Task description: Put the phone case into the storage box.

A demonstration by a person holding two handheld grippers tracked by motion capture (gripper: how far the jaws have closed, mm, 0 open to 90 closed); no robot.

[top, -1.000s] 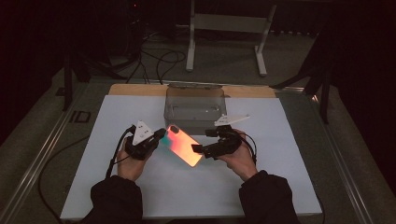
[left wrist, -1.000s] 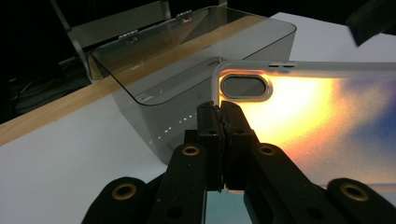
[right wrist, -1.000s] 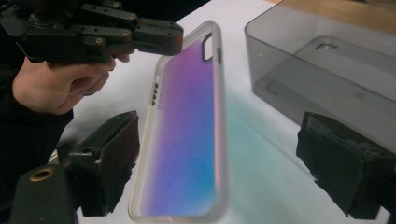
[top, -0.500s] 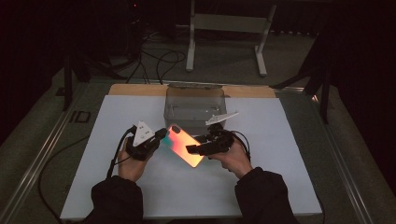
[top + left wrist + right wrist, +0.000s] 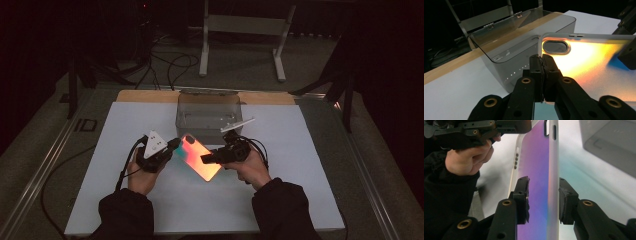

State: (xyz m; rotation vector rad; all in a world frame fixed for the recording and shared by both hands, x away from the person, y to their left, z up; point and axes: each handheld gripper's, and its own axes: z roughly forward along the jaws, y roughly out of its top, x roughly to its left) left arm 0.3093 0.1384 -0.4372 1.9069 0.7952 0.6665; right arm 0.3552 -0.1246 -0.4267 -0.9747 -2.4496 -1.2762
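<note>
Holding a phone case (image 5: 200,157) up off a white table sheet (image 5: 125,205), between two hand-held grippers. Catching the light in orange and yellow across the case's inner face in the left gripper view (image 5: 586,57), purple and teal in the right gripper view (image 5: 537,170).

Left gripper (image 5: 167,148): clamping shut on the case's edge near the camera cutout (image 5: 556,47), pads pressed together on the rim (image 5: 541,65).

Right gripper (image 5: 206,160): jaws just been closing, straddling the case's side wall (image 5: 544,202); a gap showing at the right pad, not yet pressing.

Standing just behind the case, a clear plastic box (image 5: 207,112), lid tilted back (image 5: 506,30), sitting at the far edge of the sheet. Running under the sheet's far edge, a wooden board (image 5: 145,96). Lying beyond the table on a grey floor (image 5: 240,65), loose cables (image 5: 170,62) and a metal stand (image 5: 242,25). Surrounding all of it, a dark room.
</note>
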